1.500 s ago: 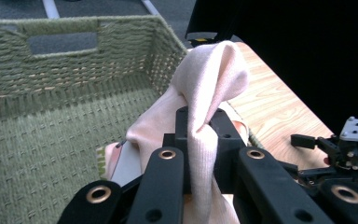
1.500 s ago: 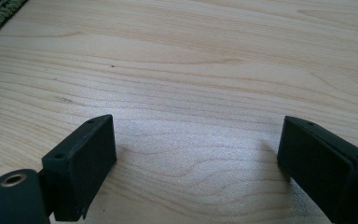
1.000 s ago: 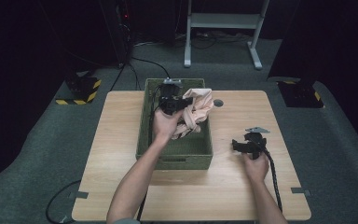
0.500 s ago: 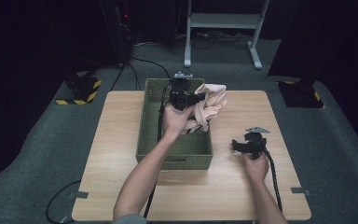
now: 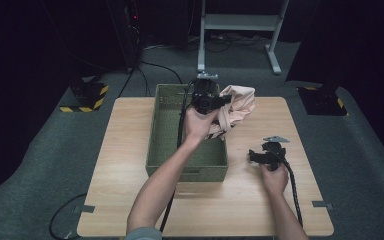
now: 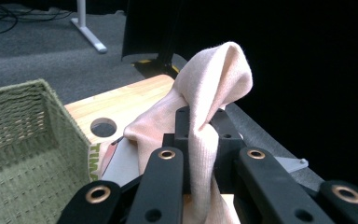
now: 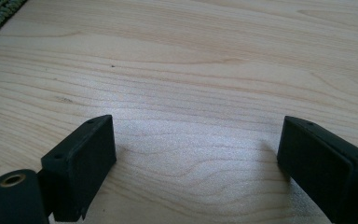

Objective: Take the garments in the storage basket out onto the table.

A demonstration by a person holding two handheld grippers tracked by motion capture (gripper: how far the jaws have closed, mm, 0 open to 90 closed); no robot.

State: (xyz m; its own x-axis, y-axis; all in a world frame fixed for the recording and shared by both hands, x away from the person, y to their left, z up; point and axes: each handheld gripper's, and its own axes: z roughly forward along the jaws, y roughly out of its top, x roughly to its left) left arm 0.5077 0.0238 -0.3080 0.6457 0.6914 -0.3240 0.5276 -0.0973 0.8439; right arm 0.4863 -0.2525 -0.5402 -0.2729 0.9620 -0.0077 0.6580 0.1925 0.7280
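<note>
Left gripper (image 5: 219, 101) is clamped on a pink cloth (image 5: 236, 107) — the fabric is pinched between its jaws and lifted above the far right corner of the green basket (image 5: 166, 130), its loose end hanging over the basket's right rim. In the left gripper view the cloth (image 6: 214, 88) bunches up past the jaws. Right gripper (image 5: 254, 155) rests on the table (image 5: 125, 150), right of the basket — jaws spread wide, nothing between them.
</note>
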